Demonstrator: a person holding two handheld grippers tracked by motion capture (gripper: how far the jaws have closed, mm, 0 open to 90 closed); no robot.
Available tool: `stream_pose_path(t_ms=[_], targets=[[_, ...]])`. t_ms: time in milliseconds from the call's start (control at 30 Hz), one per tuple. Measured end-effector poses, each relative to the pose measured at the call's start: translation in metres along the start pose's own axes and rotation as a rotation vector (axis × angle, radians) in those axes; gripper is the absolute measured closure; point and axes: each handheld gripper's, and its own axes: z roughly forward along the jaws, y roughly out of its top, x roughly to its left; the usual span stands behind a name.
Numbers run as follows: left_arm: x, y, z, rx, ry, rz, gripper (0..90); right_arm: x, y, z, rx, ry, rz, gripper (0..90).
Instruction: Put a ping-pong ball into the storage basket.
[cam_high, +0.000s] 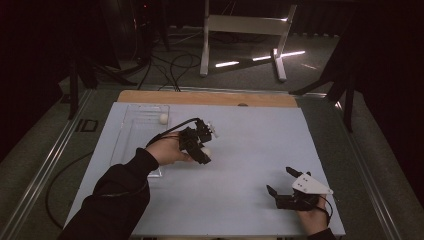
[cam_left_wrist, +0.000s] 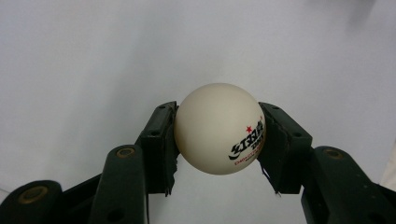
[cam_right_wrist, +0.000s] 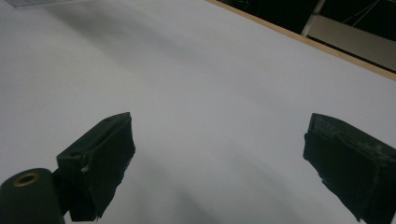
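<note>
A white-topped bench (cam_high: 235, 200) is seen from above, with a clear plastic tray (cam_high: 131, 131) along its left edge. The left gripper (cam_high: 205, 151) is clenched on a table tennis ball (cam_left_wrist: 219, 128) near the bench's middle; the right gripper (cam_high: 279, 181) is held released by the front right corner. A second ball (cam_high: 163, 118) lies in the tray.

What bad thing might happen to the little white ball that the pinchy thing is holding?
1. The left tool pinches the ball only at its round sides, near the tips, so it might pop out and roll across the table.
2. The clear tray already holds another ball; a careless drop there might bounce out or knock it.
</note>
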Motion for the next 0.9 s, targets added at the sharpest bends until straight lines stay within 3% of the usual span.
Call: stream_pose_path(t_ms=[400,900], targets=[[0.003,-0.003,-0.016,-0.009,0.009,0.010,52.0,0.000,0.000,0.000,0.001,0.000,0.003,8.5],[0.011,-0.010,-0.035,-0.034,0.021,-0.015,52.0,0.000,0.000,0.000,0.002,0.000,0.003,8.6]])
